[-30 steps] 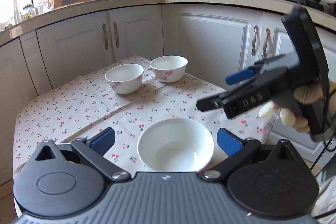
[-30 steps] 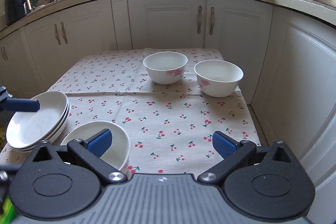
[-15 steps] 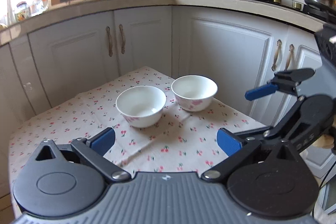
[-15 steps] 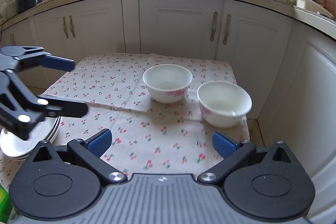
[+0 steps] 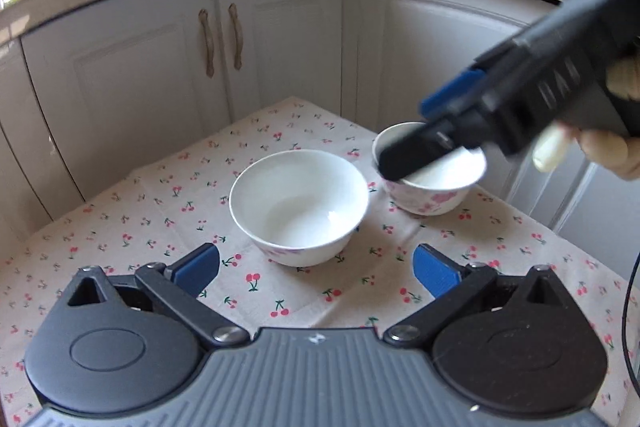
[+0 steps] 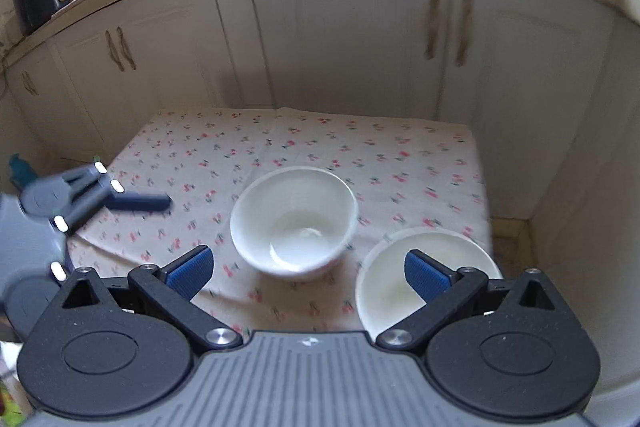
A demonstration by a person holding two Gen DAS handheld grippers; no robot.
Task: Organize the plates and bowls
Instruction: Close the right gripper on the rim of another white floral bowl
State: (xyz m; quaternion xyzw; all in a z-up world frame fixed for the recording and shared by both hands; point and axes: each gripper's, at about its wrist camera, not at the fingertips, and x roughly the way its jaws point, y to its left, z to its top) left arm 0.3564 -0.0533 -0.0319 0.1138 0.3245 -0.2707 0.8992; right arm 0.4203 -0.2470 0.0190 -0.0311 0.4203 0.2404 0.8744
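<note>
Two white bowls with pink flowers stand side by side on the cherry-print tablecloth (image 5: 160, 195). The left bowl (image 5: 298, 207) sits just ahead of my open left gripper (image 5: 316, 271), between the lines of its fingers and untouched. My right gripper (image 5: 404, 137) hangs open over the right bowl (image 5: 430, 193), its lower finger across the bowl's mouth. In the right wrist view the right gripper (image 6: 308, 271) is open, one fingertip (image 6: 428, 275) over the inside of the right bowl (image 6: 384, 291), the left bowl (image 6: 294, 219) ahead. The left gripper (image 6: 100, 195) shows blurred at the left.
White cabinets (image 5: 280, 47) close in behind the table and on its right. The table's right edge (image 6: 484, 195) drops to the floor close to the right bowl. A hand (image 5: 608, 147) holds the right gripper. Bare cloth (image 6: 240, 147) lies beyond the bowls.
Both grippers have moved forward to the two flowered bowls. The plain bowl and the stack of plates have dropped out of view. The right gripper now hangs over the right bowl.
</note>
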